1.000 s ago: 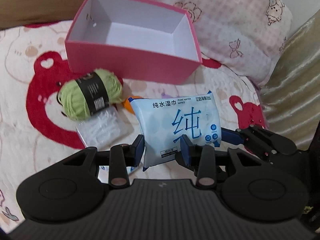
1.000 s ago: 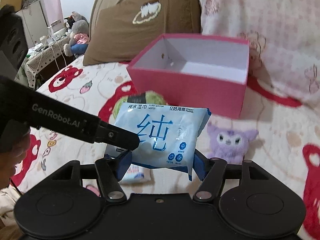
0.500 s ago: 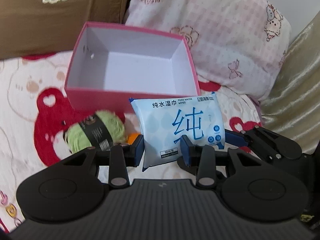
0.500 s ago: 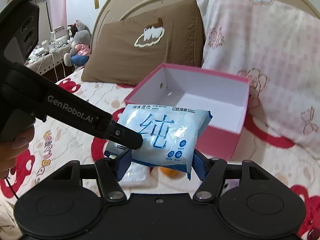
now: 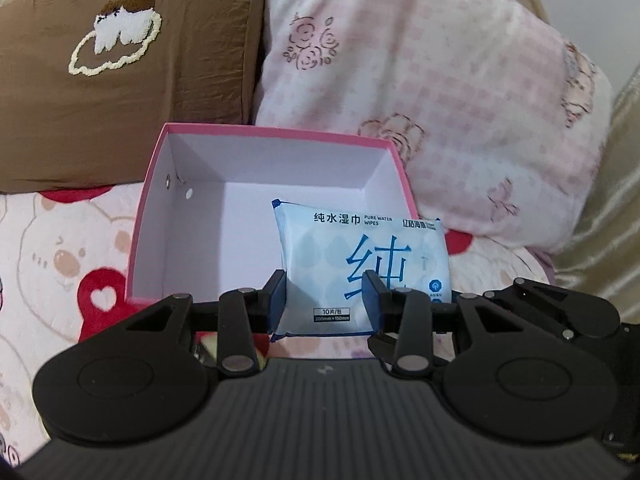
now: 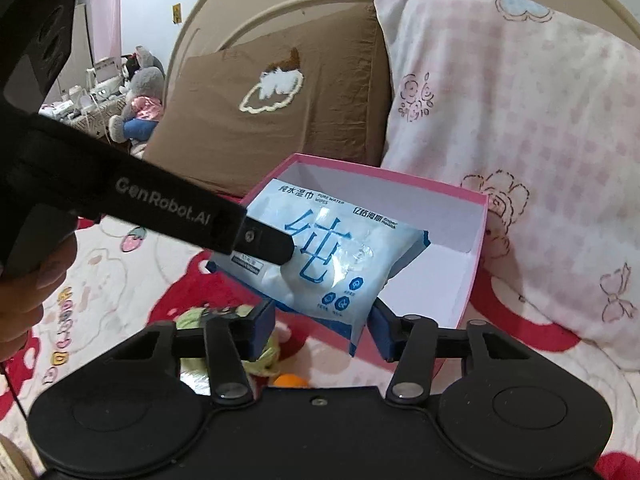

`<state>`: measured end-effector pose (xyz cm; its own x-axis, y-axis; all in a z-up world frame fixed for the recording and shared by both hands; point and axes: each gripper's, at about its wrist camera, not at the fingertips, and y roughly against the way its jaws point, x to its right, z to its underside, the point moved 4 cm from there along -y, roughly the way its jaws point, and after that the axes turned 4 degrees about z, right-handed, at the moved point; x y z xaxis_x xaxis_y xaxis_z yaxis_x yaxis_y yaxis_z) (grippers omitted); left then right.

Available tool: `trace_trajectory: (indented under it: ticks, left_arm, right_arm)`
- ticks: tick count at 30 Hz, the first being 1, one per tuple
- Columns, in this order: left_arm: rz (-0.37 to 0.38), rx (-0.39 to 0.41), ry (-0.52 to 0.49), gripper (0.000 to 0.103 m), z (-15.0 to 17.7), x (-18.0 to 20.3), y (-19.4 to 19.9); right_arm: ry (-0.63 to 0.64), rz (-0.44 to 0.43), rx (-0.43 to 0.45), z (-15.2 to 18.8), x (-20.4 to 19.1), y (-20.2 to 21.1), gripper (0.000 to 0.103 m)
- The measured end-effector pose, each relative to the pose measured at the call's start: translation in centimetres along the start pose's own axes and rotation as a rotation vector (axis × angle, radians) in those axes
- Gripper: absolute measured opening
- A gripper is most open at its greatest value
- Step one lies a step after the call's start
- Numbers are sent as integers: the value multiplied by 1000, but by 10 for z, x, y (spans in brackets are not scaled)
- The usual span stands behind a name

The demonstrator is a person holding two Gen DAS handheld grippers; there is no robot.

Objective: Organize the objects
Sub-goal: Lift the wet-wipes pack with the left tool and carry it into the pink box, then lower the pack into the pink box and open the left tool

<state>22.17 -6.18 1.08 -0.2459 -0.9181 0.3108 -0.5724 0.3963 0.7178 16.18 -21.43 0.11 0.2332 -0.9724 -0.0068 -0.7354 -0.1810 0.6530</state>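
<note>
One wipes pack [image 5: 360, 264] now over pink box [image 5: 148, 216]

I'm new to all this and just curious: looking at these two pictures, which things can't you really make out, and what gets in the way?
- Green yarn ball: right wrist view, mostly behind the right gripper.
- Orange object: right wrist view, only a sliver above the gripper body; unidentifiable.
- Wipes pack: left wrist view, lower corners behind the left gripper fingers.
- Pink box: left wrist view, front wall hidden by the gripper.
</note>
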Motion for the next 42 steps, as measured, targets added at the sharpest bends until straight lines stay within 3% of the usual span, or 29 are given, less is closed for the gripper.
trace_trajectory:
  ticks: [5,11,14,21,26,35,42]
  left_arm:
    - [-15,40,-31,40,-30,-2,-39]
    - [-12,29,29,39,-51,-10,-83]
    - [2,25,55,38,-61,-17,-101]
    - [12,-20,103,38,-61,-36,-145]
    - [20,-42,126,39,-63,-46,-164]
    - [86,-103,301,39,-62,-77,-197]
    - [33,-140,311,40,-56,-74,-204]
  right_arm:
    - [16,32,-30,-21,19,-35,53]
    - [12,71,-111,-44,49,-81,52]
    - [-73,64,-126,-44,63,-96,52]
    - [-87,75,-123,-36,72,-126,52]
    - [-83,114,-189,-39,73,-147,52]
    - [10,158,-248,-50,63,-172,50]
    - [142,198,-281,-40,52,-187,47]
